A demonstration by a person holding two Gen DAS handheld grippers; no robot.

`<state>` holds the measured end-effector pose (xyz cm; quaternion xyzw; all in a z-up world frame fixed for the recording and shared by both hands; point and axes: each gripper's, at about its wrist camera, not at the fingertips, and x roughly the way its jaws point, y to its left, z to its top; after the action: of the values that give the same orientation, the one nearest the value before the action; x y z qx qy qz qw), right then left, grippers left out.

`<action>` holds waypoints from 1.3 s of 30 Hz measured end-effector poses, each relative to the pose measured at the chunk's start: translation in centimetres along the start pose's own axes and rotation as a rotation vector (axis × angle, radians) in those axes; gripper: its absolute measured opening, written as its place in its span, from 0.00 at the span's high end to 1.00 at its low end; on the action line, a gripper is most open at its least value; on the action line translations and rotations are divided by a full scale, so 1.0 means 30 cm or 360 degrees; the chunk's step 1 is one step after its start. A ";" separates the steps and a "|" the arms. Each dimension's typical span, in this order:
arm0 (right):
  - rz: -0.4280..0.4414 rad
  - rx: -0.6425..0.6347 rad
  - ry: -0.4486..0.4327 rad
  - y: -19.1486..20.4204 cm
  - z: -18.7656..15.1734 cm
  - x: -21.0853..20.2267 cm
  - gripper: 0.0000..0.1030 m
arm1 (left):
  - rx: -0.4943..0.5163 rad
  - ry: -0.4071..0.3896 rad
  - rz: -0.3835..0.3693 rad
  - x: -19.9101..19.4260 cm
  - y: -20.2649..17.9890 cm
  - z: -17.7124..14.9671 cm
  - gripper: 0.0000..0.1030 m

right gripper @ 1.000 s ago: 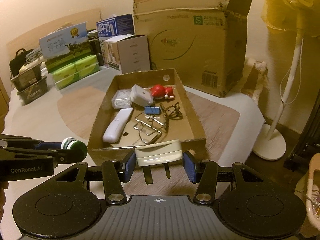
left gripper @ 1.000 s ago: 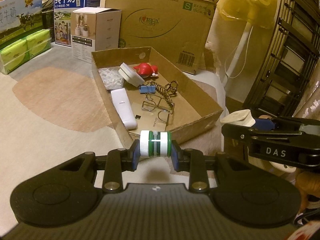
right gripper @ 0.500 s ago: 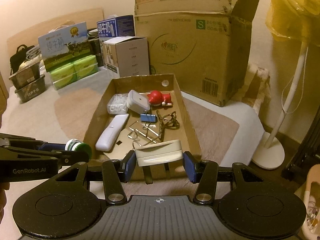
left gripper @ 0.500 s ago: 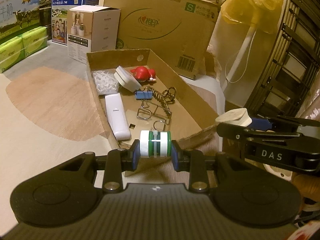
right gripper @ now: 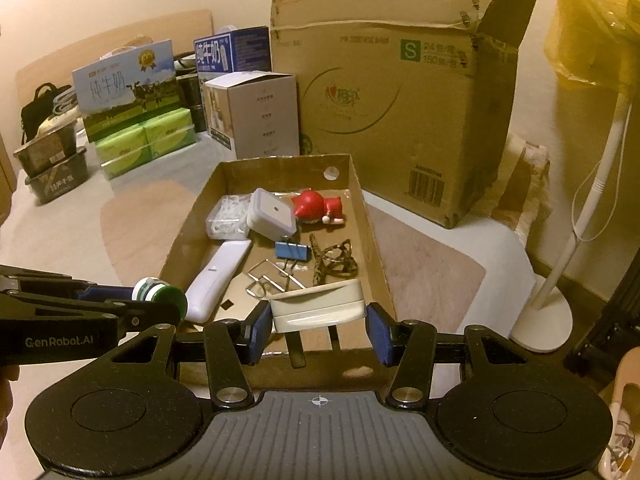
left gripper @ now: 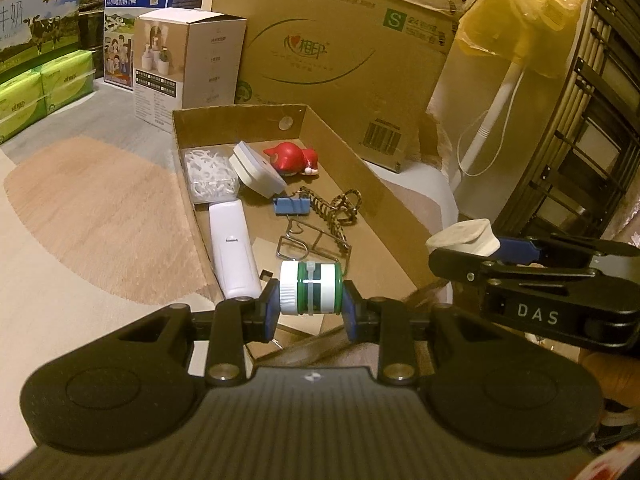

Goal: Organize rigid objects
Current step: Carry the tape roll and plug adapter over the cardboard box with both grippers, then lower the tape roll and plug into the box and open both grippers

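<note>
Two gripper labels: "DAS" (left gripper: 536, 314), "GenRobot.AI" (right gripper: 60, 341)

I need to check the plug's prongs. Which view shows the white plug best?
The right wrist view: the white plug sits between its fingers, prongs hanging below. The left wrist view shows only its top from the side, prongs hidden.

Dim, warm yellow-orange indoor light is tinting both views; source isn't showing. Fisheye is bending straight edges hard toward the corners, w/ dark vignetting cutting them off. Soft shadows are sitting inside the cardboard tray (right gripper: 366, 216). Centre is staying fairly sharp; edges are going soft & grainy. Faint glare is showing on the left gripper (left gripper: 310, 308) body.
</note>
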<state>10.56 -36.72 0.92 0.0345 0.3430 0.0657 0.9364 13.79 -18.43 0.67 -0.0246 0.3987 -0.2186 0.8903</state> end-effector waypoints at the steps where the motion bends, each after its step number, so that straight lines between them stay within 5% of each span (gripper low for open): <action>1: -0.0001 -0.0003 0.0001 -0.003 0.002 0.003 0.50 | -0.0004 -0.0002 0.0001 0.003 0.003 0.004 0.73; 19: 0.0039 -0.0054 0.0017 -0.049 0.126 0.141 0.50 | -0.0035 -0.0042 0.0036 0.113 0.059 0.151 0.73; 39: 0.0120 -0.0164 0.0059 -0.065 0.365 0.453 0.50 | -0.0010 -0.0069 0.0137 0.324 0.203 0.403 0.73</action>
<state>28.10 -36.88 0.38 -0.0021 0.3551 0.1191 0.9272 30.46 -18.49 0.79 -0.0149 0.3806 -0.1785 0.9072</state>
